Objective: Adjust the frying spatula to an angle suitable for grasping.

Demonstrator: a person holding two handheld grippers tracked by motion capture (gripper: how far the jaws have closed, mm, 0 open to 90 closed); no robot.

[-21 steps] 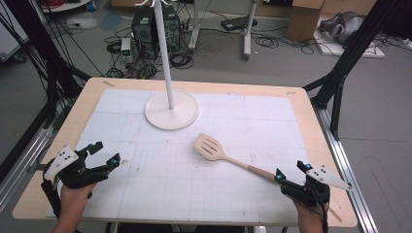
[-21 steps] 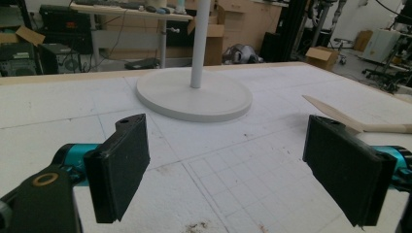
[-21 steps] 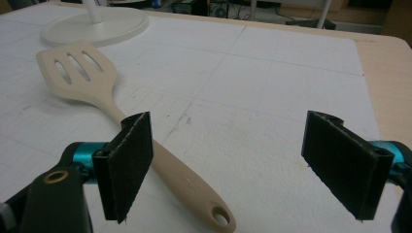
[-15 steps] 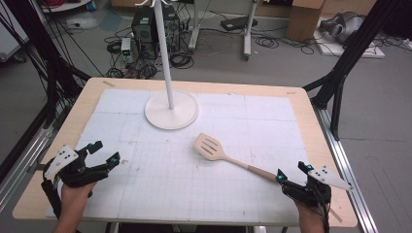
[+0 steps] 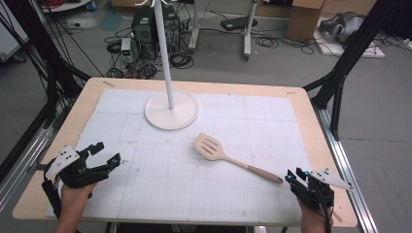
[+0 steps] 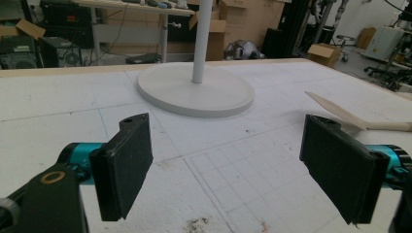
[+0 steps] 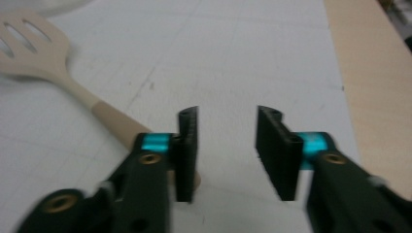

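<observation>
- white stand (image 5: 171, 109), round base plus a tall pole, sitting around 12 o'clock on the table (image 5: 311, 126)
- gridded white mat (image 5: 160, 179) covers most of the top
- floor behind: computer tower (image 5: 145, 29) at 11 o'clock, cardboard box (image 5: 305, 19) at 1 (cables everywhere)

Even, diffuse overhead light is cast across the bench (image 5: 301, 126); shadows are soft and faint, and no strong glare is seen on the white mat (image 5: 194, 184). The high view is rendered slightly soft. In the right gripper view, the right claw (image 7: 227, 150) and spatula (image 7: 58, 73) are smeared by blur. The left gripper view is sharper, with brighter background patches.
</observation>
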